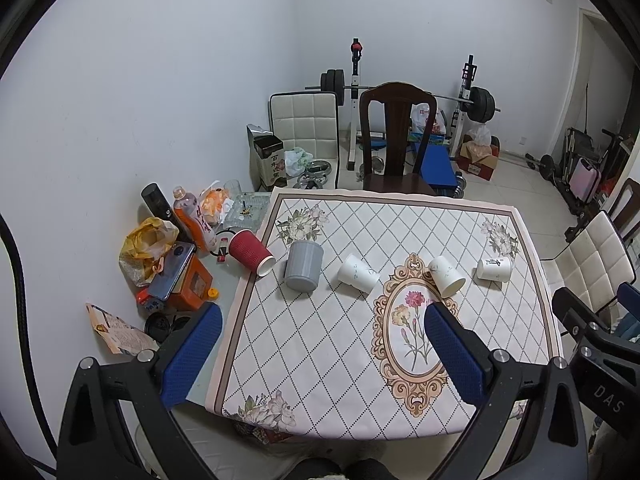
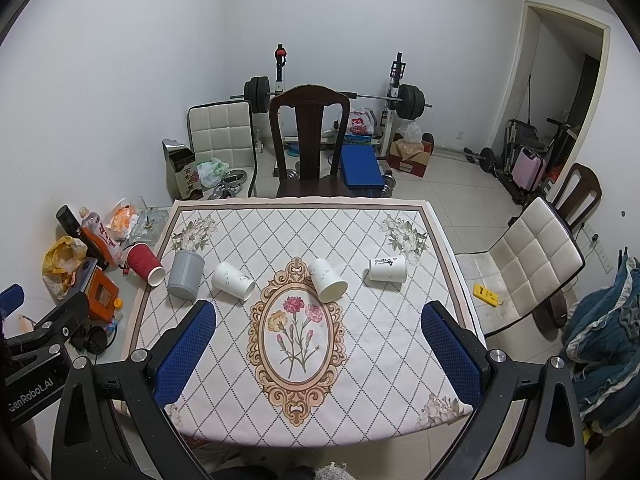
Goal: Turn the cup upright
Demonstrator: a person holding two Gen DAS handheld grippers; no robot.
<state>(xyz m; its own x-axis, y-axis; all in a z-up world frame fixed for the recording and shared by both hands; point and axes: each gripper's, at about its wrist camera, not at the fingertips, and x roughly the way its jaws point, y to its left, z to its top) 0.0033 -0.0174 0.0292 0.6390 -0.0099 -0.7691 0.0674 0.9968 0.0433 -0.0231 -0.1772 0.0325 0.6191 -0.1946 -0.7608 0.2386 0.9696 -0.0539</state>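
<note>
Several cups lie in a row across the patterned tablecloth (image 2: 360, 340). From left: a red ribbed paper cup (image 1: 250, 251) (image 2: 145, 266) on its side, a grey cup (image 1: 304, 265) (image 2: 185, 274), a white cup (image 1: 357, 273) (image 2: 233, 281) on its side, another white cup (image 1: 447, 275) (image 2: 327, 280) on its side, and a white cup with black script (image 1: 494, 269) (image 2: 387, 269) on its side. My left gripper (image 1: 323, 350) is open and empty, held above the table's near left. My right gripper (image 2: 318, 352) is open and empty above the near middle.
Clutter sits at the table's left edge: an orange bottle (image 1: 192, 218), a yellow bag (image 1: 149, 246), an orange box (image 1: 190, 284). A dark wooden chair (image 2: 310, 140) stands behind the table, a white padded chair (image 2: 532, 264) at the right. Weight equipment lines the back wall.
</note>
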